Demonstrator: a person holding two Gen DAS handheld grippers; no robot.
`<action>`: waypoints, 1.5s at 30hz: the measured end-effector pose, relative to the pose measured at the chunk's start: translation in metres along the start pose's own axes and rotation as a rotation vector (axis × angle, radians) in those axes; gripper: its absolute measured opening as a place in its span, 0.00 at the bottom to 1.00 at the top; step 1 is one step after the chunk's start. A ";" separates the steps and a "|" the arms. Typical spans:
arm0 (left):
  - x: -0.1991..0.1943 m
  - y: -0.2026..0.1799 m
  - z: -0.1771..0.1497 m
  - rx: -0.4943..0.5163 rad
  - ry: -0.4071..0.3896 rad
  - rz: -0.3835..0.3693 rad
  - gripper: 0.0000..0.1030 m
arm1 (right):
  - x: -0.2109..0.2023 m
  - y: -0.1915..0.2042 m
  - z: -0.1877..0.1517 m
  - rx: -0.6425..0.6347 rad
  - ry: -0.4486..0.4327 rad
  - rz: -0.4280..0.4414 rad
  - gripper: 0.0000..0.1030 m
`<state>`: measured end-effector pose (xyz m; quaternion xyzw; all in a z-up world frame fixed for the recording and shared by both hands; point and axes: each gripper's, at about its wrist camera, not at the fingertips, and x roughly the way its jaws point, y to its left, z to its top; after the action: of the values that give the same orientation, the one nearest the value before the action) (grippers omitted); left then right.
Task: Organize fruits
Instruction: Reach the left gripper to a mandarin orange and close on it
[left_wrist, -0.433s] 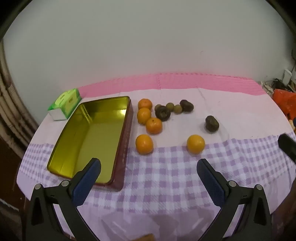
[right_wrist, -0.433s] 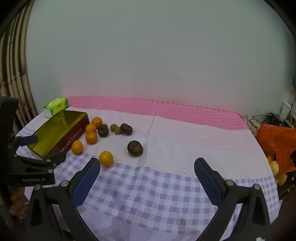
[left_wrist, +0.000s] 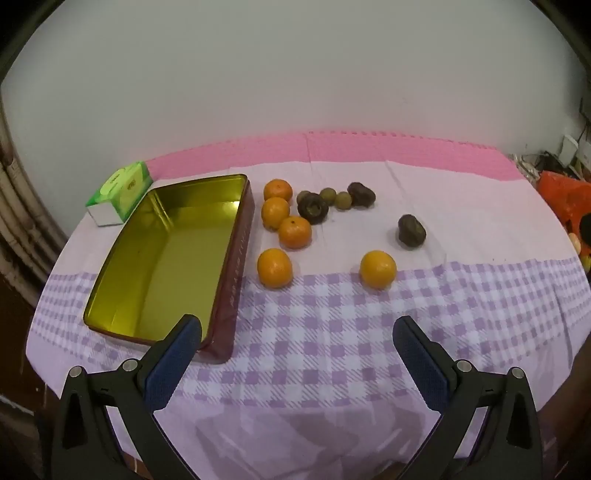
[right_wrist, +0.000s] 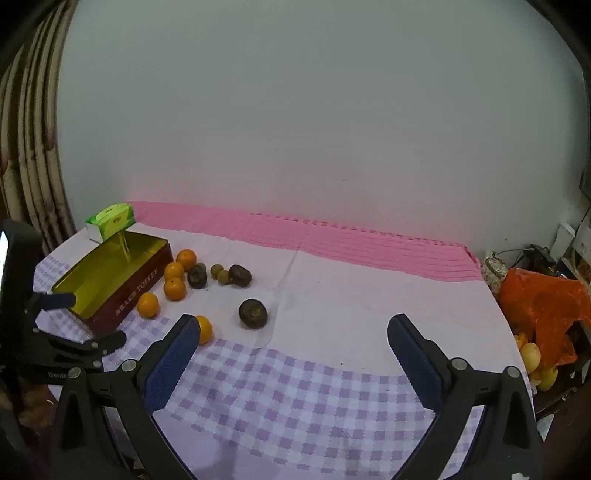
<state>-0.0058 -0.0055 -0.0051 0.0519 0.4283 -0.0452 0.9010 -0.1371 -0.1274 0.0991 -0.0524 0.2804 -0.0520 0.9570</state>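
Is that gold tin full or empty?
Empty. The tin shows only its bare gold floor; the oranges lie outside it, on the cloth.

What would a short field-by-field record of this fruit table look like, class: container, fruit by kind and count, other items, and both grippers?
container: open toffee tin, gold inside, nothing in it
oranges: five on the cloth; four near the tin's long side, one apart
dark fruits: three; two by the far oranges, one alone
small green fruits: two, between the dark pair
other: green tissue box behind the tin; orange bag off the table's edge
left gripper: open, holding nothing
right gripper: open, holding nothing
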 end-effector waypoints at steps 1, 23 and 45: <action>0.002 -0.002 0.001 -0.001 0.007 0.001 1.00 | 0.001 -0.003 0.001 0.005 0.004 -0.001 0.98; 0.055 -0.044 0.038 0.042 0.108 -0.200 0.99 | 0.022 -0.026 -0.001 0.078 0.081 0.001 0.98; 0.116 -0.063 0.047 0.092 0.198 -0.124 0.74 | 0.029 -0.032 -0.004 0.099 0.111 0.013 0.99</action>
<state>0.0950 -0.0782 -0.0694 0.0710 0.5150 -0.1150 0.8464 -0.1171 -0.1627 0.0847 -0.0004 0.3304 -0.0625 0.9418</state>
